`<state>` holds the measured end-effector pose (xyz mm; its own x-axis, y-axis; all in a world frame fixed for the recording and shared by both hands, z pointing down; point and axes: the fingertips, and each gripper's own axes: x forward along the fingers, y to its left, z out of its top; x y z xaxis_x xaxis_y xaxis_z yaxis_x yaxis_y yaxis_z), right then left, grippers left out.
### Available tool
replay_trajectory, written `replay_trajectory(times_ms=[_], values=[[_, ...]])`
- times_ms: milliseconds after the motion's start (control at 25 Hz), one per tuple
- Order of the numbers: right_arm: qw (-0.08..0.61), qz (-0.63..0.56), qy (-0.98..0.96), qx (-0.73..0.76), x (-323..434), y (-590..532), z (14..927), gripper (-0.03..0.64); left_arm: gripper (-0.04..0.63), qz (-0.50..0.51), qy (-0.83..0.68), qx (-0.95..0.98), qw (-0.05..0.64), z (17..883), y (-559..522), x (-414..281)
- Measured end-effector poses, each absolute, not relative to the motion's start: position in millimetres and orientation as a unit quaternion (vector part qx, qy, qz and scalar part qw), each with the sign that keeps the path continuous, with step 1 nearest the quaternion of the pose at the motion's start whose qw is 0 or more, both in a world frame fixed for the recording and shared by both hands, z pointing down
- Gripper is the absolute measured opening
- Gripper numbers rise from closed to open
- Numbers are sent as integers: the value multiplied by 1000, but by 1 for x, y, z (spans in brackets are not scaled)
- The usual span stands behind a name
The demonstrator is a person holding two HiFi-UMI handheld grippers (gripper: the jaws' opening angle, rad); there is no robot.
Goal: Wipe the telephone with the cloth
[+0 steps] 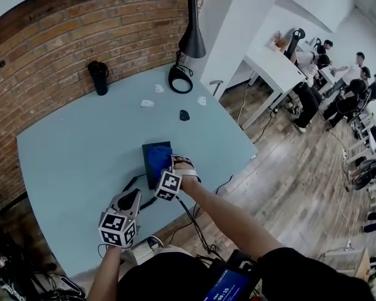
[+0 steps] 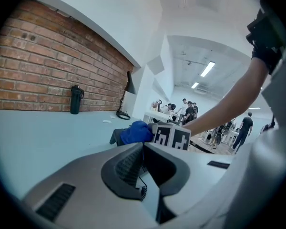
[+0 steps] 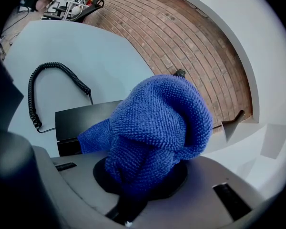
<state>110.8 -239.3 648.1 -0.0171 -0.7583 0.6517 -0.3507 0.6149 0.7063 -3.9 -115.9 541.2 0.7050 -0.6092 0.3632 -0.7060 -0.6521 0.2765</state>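
The black telephone [image 1: 151, 152] lies on the pale blue table [image 1: 81, 149], its coiled cord [image 1: 135, 182] running off toward me. A blue cloth [image 1: 162, 158] rests on top of the telephone with my right gripper [image 1: 173, 167] shut on it. In the right gripper view the bunched cloth [image 3: 157, 128] fills the jaws and hides their tips, with the telephone [image 3: 86, 120] and cord [image 3: 38, 99] behind. My left gripper [image 1: 128, 202] hovers low over the table near the front edge, short of the telephone, shut and holding nothing. Its own view shows the cloth [image 2: 136, 132] ahead.
A black bottle [image 1: 99, 77] stands by the brick wall. A black lamp [image 1: 191, 39] with a ring base [image 1: 180, 80] is at the far corner. Small white scraps [image 1: 148, 103] and a dark bit [image 1: 184, 115] lie beyond the telephone. People stand round white tables [image 1: 276, 64] at the right.
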Motion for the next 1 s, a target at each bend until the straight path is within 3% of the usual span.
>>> replay_trajectory(times_ms=[1000], values=[[568, -152, -705, 396, 101, -193, 669, 72, 23, 118, -363, 904, 193, 533, -108, -4]])
